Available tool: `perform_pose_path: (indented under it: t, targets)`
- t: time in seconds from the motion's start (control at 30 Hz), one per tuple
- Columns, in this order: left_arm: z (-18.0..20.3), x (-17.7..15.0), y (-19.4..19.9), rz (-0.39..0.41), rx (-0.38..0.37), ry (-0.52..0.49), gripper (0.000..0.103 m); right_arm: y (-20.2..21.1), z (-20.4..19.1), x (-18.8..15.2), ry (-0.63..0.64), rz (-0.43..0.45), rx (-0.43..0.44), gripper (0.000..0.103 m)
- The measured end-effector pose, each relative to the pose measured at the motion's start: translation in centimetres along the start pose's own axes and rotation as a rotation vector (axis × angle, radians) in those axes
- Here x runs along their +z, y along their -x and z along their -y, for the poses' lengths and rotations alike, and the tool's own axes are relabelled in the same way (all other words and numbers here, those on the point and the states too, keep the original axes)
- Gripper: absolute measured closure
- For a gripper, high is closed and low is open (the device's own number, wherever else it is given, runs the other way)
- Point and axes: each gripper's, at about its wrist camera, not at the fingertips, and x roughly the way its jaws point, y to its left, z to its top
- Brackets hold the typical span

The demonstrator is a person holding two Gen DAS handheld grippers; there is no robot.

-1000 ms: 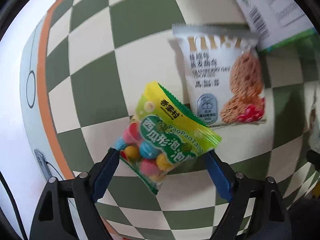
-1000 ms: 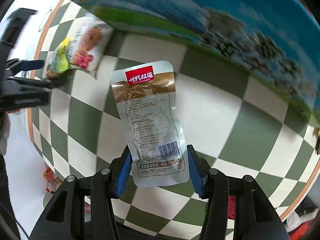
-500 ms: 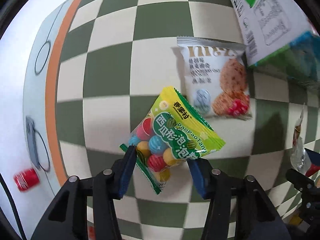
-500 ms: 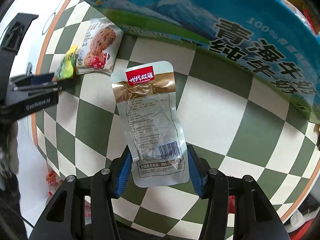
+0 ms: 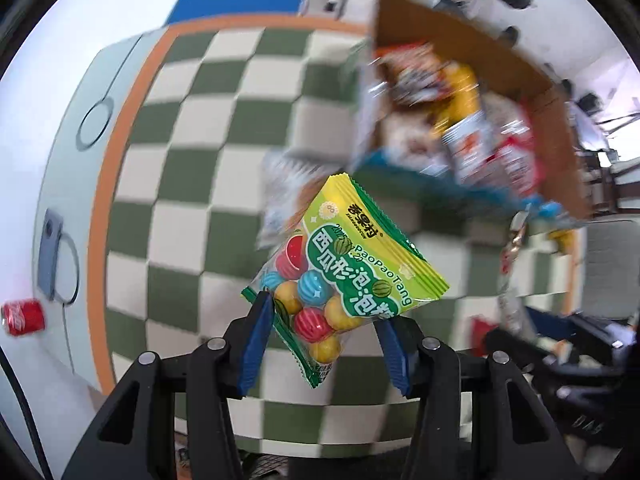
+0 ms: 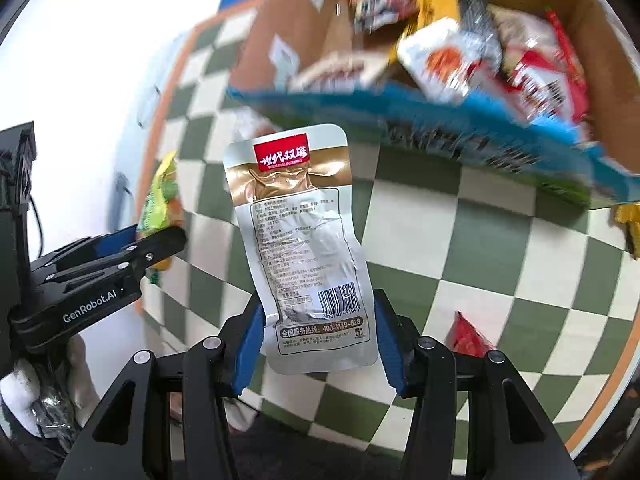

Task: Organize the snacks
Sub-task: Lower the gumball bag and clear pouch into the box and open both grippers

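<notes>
Between my left gripper's [image 5: 324,320] pads sits the candy bag [image 5: 344,272], pinched at its lower end; my right gripper [image 6: 318,334] is clamped on the silver pouch [image 6: 304,248] by its bottom edge. Both hang above the checkered cloth [image 6: 500,248]. Carton [image 6: 576,8] lies at one o'clock, already crowded. Judgement: carry both clear over its near wall, release over a gap.

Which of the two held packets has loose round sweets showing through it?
The green-yellow gumball bag in the left tongs; the right tongs' silver pouch shows none.
</notes>
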Motion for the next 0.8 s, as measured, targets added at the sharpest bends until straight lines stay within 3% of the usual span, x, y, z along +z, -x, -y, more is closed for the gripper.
perform_pose_path:
  t: [0.07, 0.17, 0.27, 0.5, 0.67, 0.8]
  targets:
    - [2.9, 2.3, 2.3, 0.022, -0.036, -0.011, 0.055, 2.8, 0.2, 0.3, -0.013, 0.043, 0.022, 0.049]
    - [6.3, 6.1, 2.7, 0.035, -0.052, -0.054, 0.054, 6.6, 1.1, 1.3, -0.056, 0.123, 0.051, 0.049]
    - [9.4, 10.3, 2.7, 0.015, -0.057, -0.092, 0.054, 7.8, 1.8, 3.3, -0.102, 0.178, 0.051, 0.049]
    - [11.9, 17.8, -2.2, -0.127, -0.036, -0.083, 0.054, 5.1, 2.6, 9.1, -0.206, 0.193, 0.064, 0.049]
    - [12.1, 19.2, -6.1, -0.226, -0.009, -0.084, 0.054, 2.5, 4.1, 11.5, -0.289, 0.146, 0.114, 0.049]
    - [12.2, 19.7, -7.6, -0.262, 0.003, -0.082, 0.054, -0.6, 4.7, 12.7, -0.322, 0.103, 0.139, 0.048]
